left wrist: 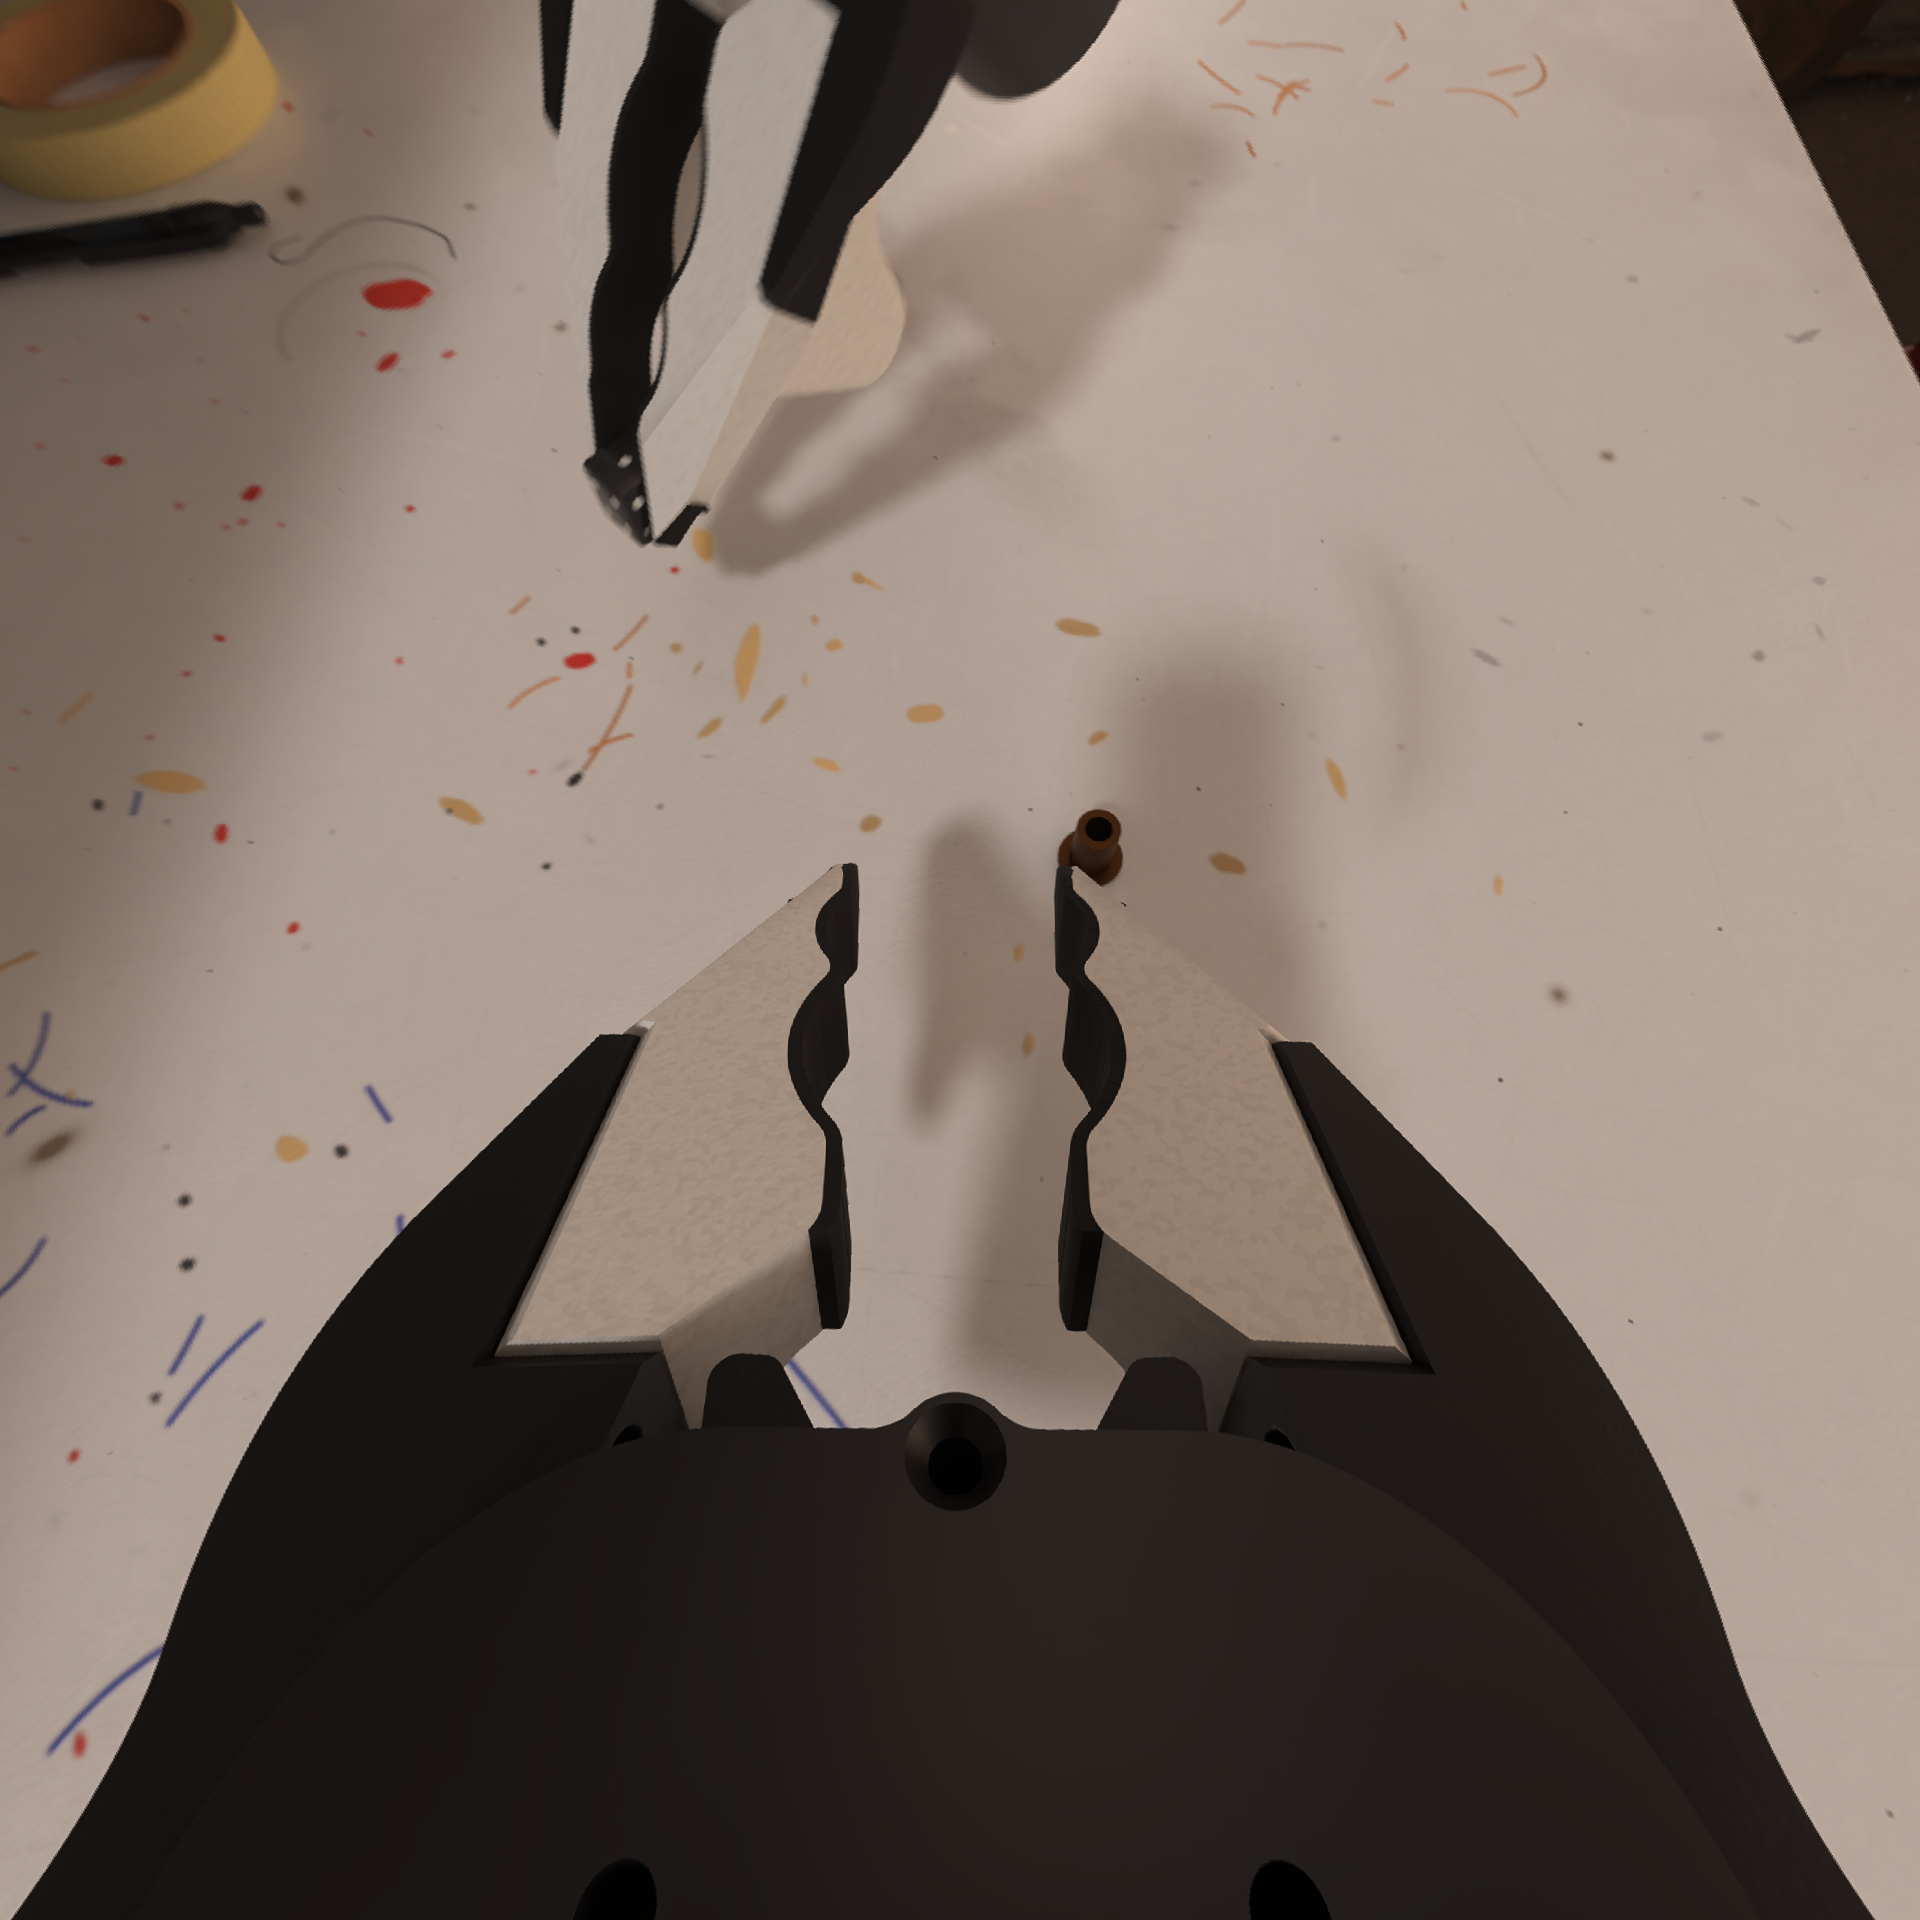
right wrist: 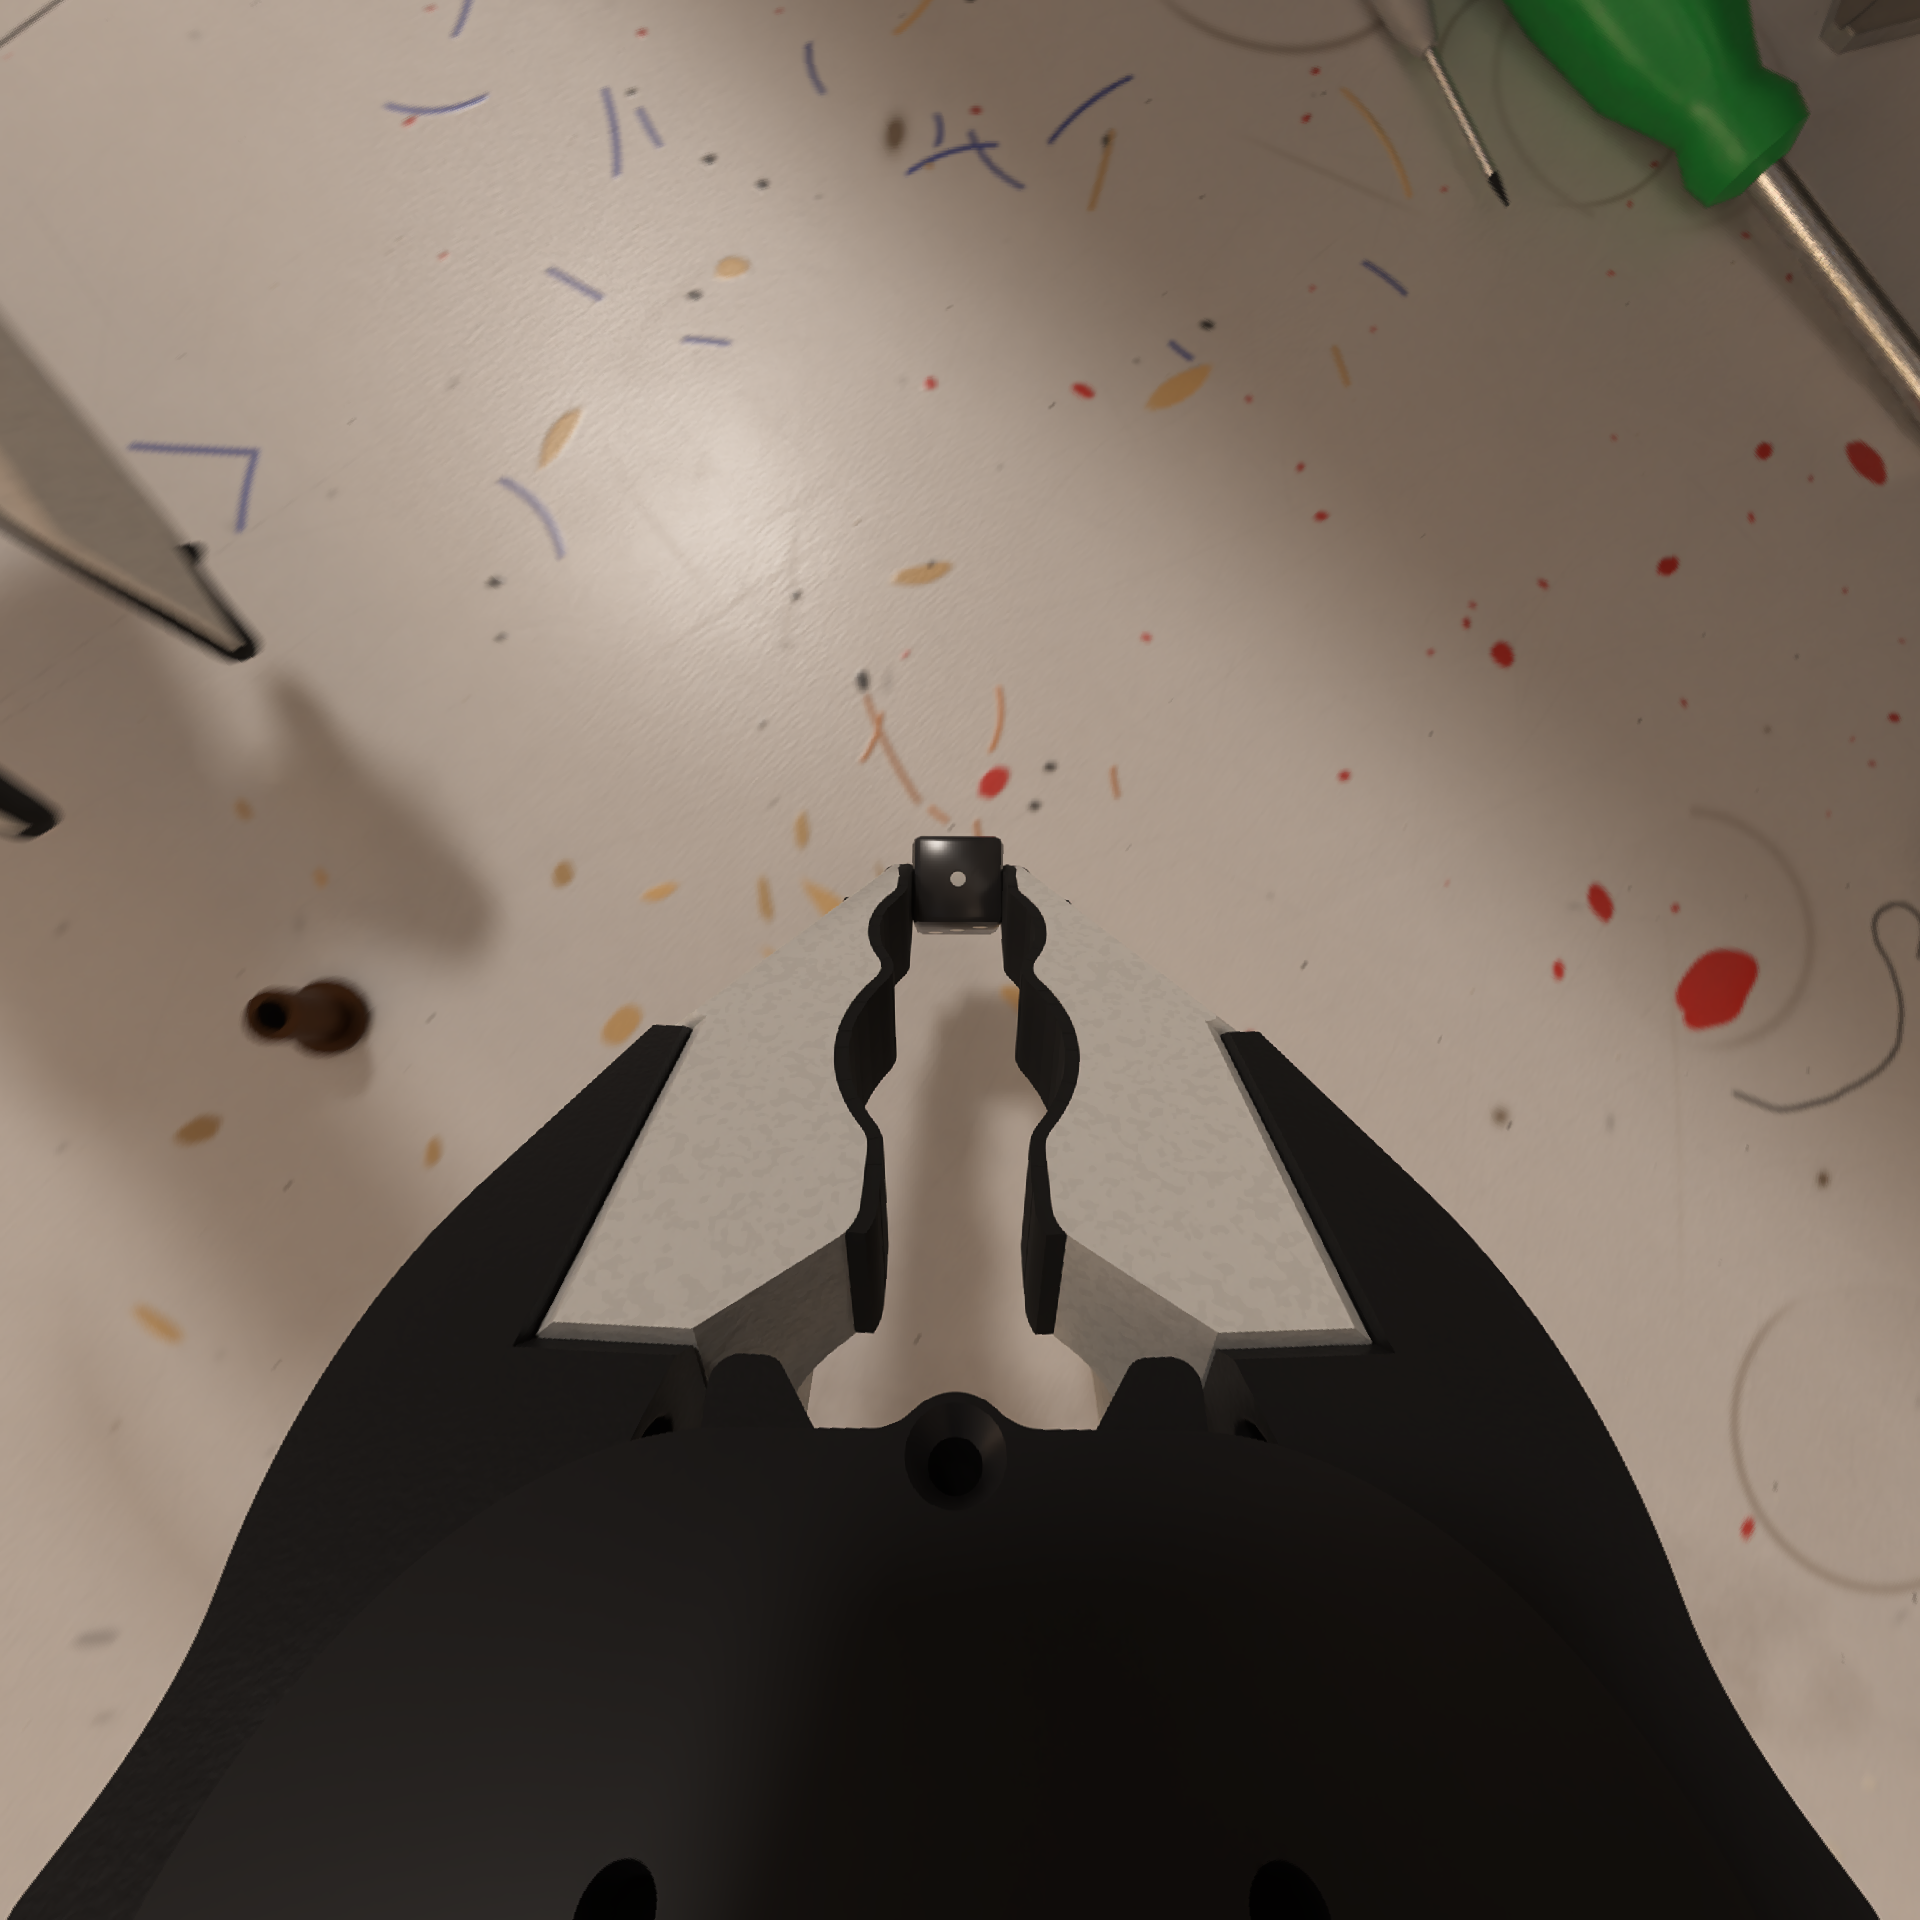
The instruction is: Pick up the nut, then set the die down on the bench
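Note:
A small brown nut (left wrist: pixel 1093 840) lies on the paint-speckled white bench (left wrist: pixel 1455 520), just beyond the right fingertip of my left gripper (left wrist: pixel 956 883), which is open and empty. The nut also shows in the right wrist view (right wrist: pixel 310 1015) at the left. My right gripper (right wrist: pixel 956 894) is shut on a black die (right wrist: pixel 956 879) with white dots, held at the fingertips above the bench (right wrist: pixel 675 499). In the left wrist view the right gripper (left wrist: pixel 649 520) hangs farther off with the die (left wrist: pixel 621 490) at its tips.
A roll of yellow tape (left wrist: pixel 125 94) and a black marker (left wrist: pixel 135 237) lie at the far left. A green-handled screwdriver (right wrist: pixel 1683 94) and a thin pointed tool (right wrist: pixel 1465 125) lie at the top right of the right wrist view. The left gripper's fingertips (right wrist: pixel 223 623) show at its left edge.

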Controlling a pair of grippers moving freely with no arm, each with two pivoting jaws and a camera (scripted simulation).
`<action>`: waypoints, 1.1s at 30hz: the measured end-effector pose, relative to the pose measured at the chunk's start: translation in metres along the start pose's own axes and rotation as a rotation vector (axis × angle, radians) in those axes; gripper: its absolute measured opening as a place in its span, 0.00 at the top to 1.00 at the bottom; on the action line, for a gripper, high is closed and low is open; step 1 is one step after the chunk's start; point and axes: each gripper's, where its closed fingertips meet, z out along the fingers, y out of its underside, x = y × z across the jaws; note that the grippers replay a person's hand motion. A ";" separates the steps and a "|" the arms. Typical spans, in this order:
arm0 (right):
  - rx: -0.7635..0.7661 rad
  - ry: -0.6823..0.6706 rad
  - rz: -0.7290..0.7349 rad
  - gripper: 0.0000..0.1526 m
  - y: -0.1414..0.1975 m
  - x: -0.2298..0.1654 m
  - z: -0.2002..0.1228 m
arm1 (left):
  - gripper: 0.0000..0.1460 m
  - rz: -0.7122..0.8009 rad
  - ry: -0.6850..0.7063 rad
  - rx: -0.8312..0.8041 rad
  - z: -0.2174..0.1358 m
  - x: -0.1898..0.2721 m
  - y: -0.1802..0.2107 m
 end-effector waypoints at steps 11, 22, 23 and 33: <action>0.006 0.002 0.024 0.89 0.047 -0.053 -0.036 | 0.68 0.009 0.025 -0.134 0.027 0.031 0.002; 0.035 0.013 0.040 0.89 0.056 -0.070 -0.041 | 0.71 0.011 -0.077 -0.302 0.051 0.032 0.021; 0.036 0.016 0.042 0.89 0.056 -0.070 -0.041 | 0.73 0.011 -0.082 -0.301 0.052 0.031 0.021; 0.022 0.026 0.055 0.89 0.065 -0.071 -0.040 | 0.90 0.027 -0.084 -0.292 0.055 0.033 0.020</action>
